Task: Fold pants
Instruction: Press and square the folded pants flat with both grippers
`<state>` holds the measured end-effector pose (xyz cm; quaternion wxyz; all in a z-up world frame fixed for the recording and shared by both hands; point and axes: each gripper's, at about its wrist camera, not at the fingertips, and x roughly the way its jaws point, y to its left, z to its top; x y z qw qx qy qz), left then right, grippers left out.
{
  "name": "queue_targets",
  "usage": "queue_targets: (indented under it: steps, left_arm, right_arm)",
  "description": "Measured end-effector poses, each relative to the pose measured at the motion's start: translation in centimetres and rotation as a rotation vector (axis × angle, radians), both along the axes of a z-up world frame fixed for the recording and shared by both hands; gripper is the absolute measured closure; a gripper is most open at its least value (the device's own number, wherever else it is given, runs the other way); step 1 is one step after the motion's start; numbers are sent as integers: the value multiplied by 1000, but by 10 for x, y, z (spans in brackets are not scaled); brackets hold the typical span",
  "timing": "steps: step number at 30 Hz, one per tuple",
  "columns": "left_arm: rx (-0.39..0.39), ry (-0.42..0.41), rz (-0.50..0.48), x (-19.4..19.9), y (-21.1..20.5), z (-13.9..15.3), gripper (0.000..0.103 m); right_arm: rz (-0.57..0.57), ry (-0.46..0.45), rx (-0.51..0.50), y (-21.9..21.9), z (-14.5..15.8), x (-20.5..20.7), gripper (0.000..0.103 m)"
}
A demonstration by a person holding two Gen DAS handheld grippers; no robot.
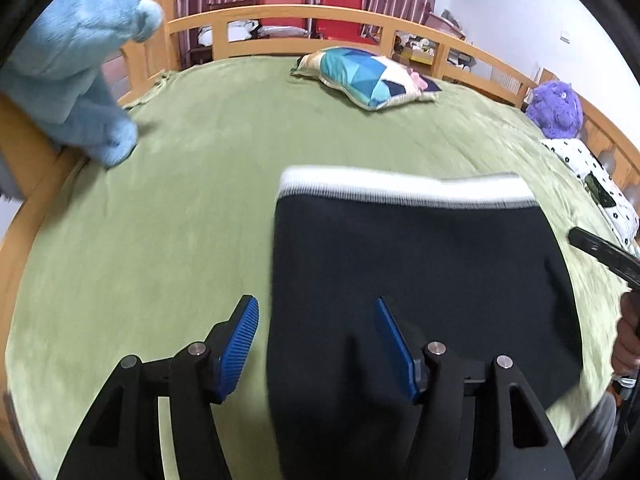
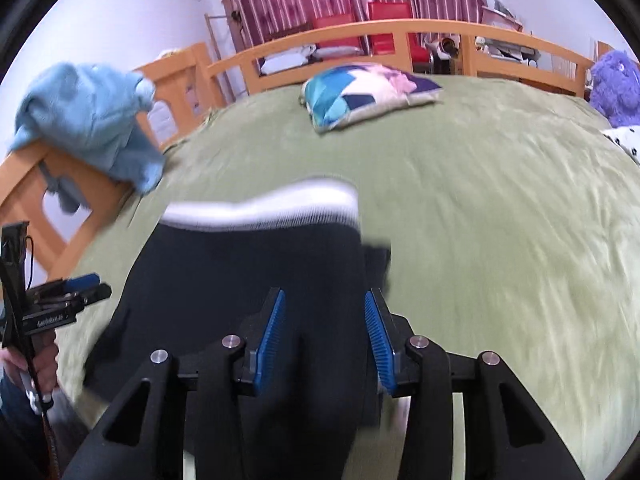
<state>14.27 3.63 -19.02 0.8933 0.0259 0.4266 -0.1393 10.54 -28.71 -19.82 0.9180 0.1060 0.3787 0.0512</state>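
Pants [image 1: 420,280], dark with a white waistband [image 1: 400,188], lie flat on the green bed [image 1: 160,240], directly under and ahead of both pairs of fingers. In the left wrist view, the left gripper [image 1: 316,344] has its blue-padded fingers [image 1: 236,348] spread moderately apart with nothing held; one finger sits over bare bedcover at the lower left of the frame, the other over the dark cloth, so the pants' left edge runs up the frame between them. In the right wrist view, the right gripper [image 2: 324,348] has its fingers [image 2: 272,336] parted more narrowly; dark cloth fills the gap, but the pads do not appear to press on it. The pants' right edge lies by the right-hand finger.

The garment's long axis runs from the bottom of each frame up to the waistband at mid-frame, pointing away from the fingers. Each gripper is nearest its own side edge, so both hands look equally placed for the next fold. Both point steeply downward at the bed. The picture is blurred. A patterned pillow [image 1: 368,78] lies at upper centre.
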Motion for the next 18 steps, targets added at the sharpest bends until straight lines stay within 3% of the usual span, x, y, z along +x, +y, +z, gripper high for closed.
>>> queue_targets:
  steps: [4,7,9,10,13,16,18]
  left_arm:
    - [-48,30,1,37,-7,-6,45]
    - [-67,39,-4,47,-15,-11,45]
    - [-71,38,-12,47,-18,-13,45]
    - [-82,31,-27,46,-20,-12,45]
    - [-62,15,-34,45,-27,-18,43]
    - [9,108,-24,53,-35,-42,40]
    - [0,125,-10,50,-30,-44,40]
  right_arm:
    - [17,84,34,-4,-30,52,66]
    - [51,36,96,-8,-32,49,90]
    - [24,19,261,-29,-27,41,91]
    - [-5,10,283,-38,-27,35,91]
    - [-55,48,129,-31,-46,34,89]
    - [-81,71,174,-34,-47,36,83]
    - [-95,72,181,-37,-31,31,83]
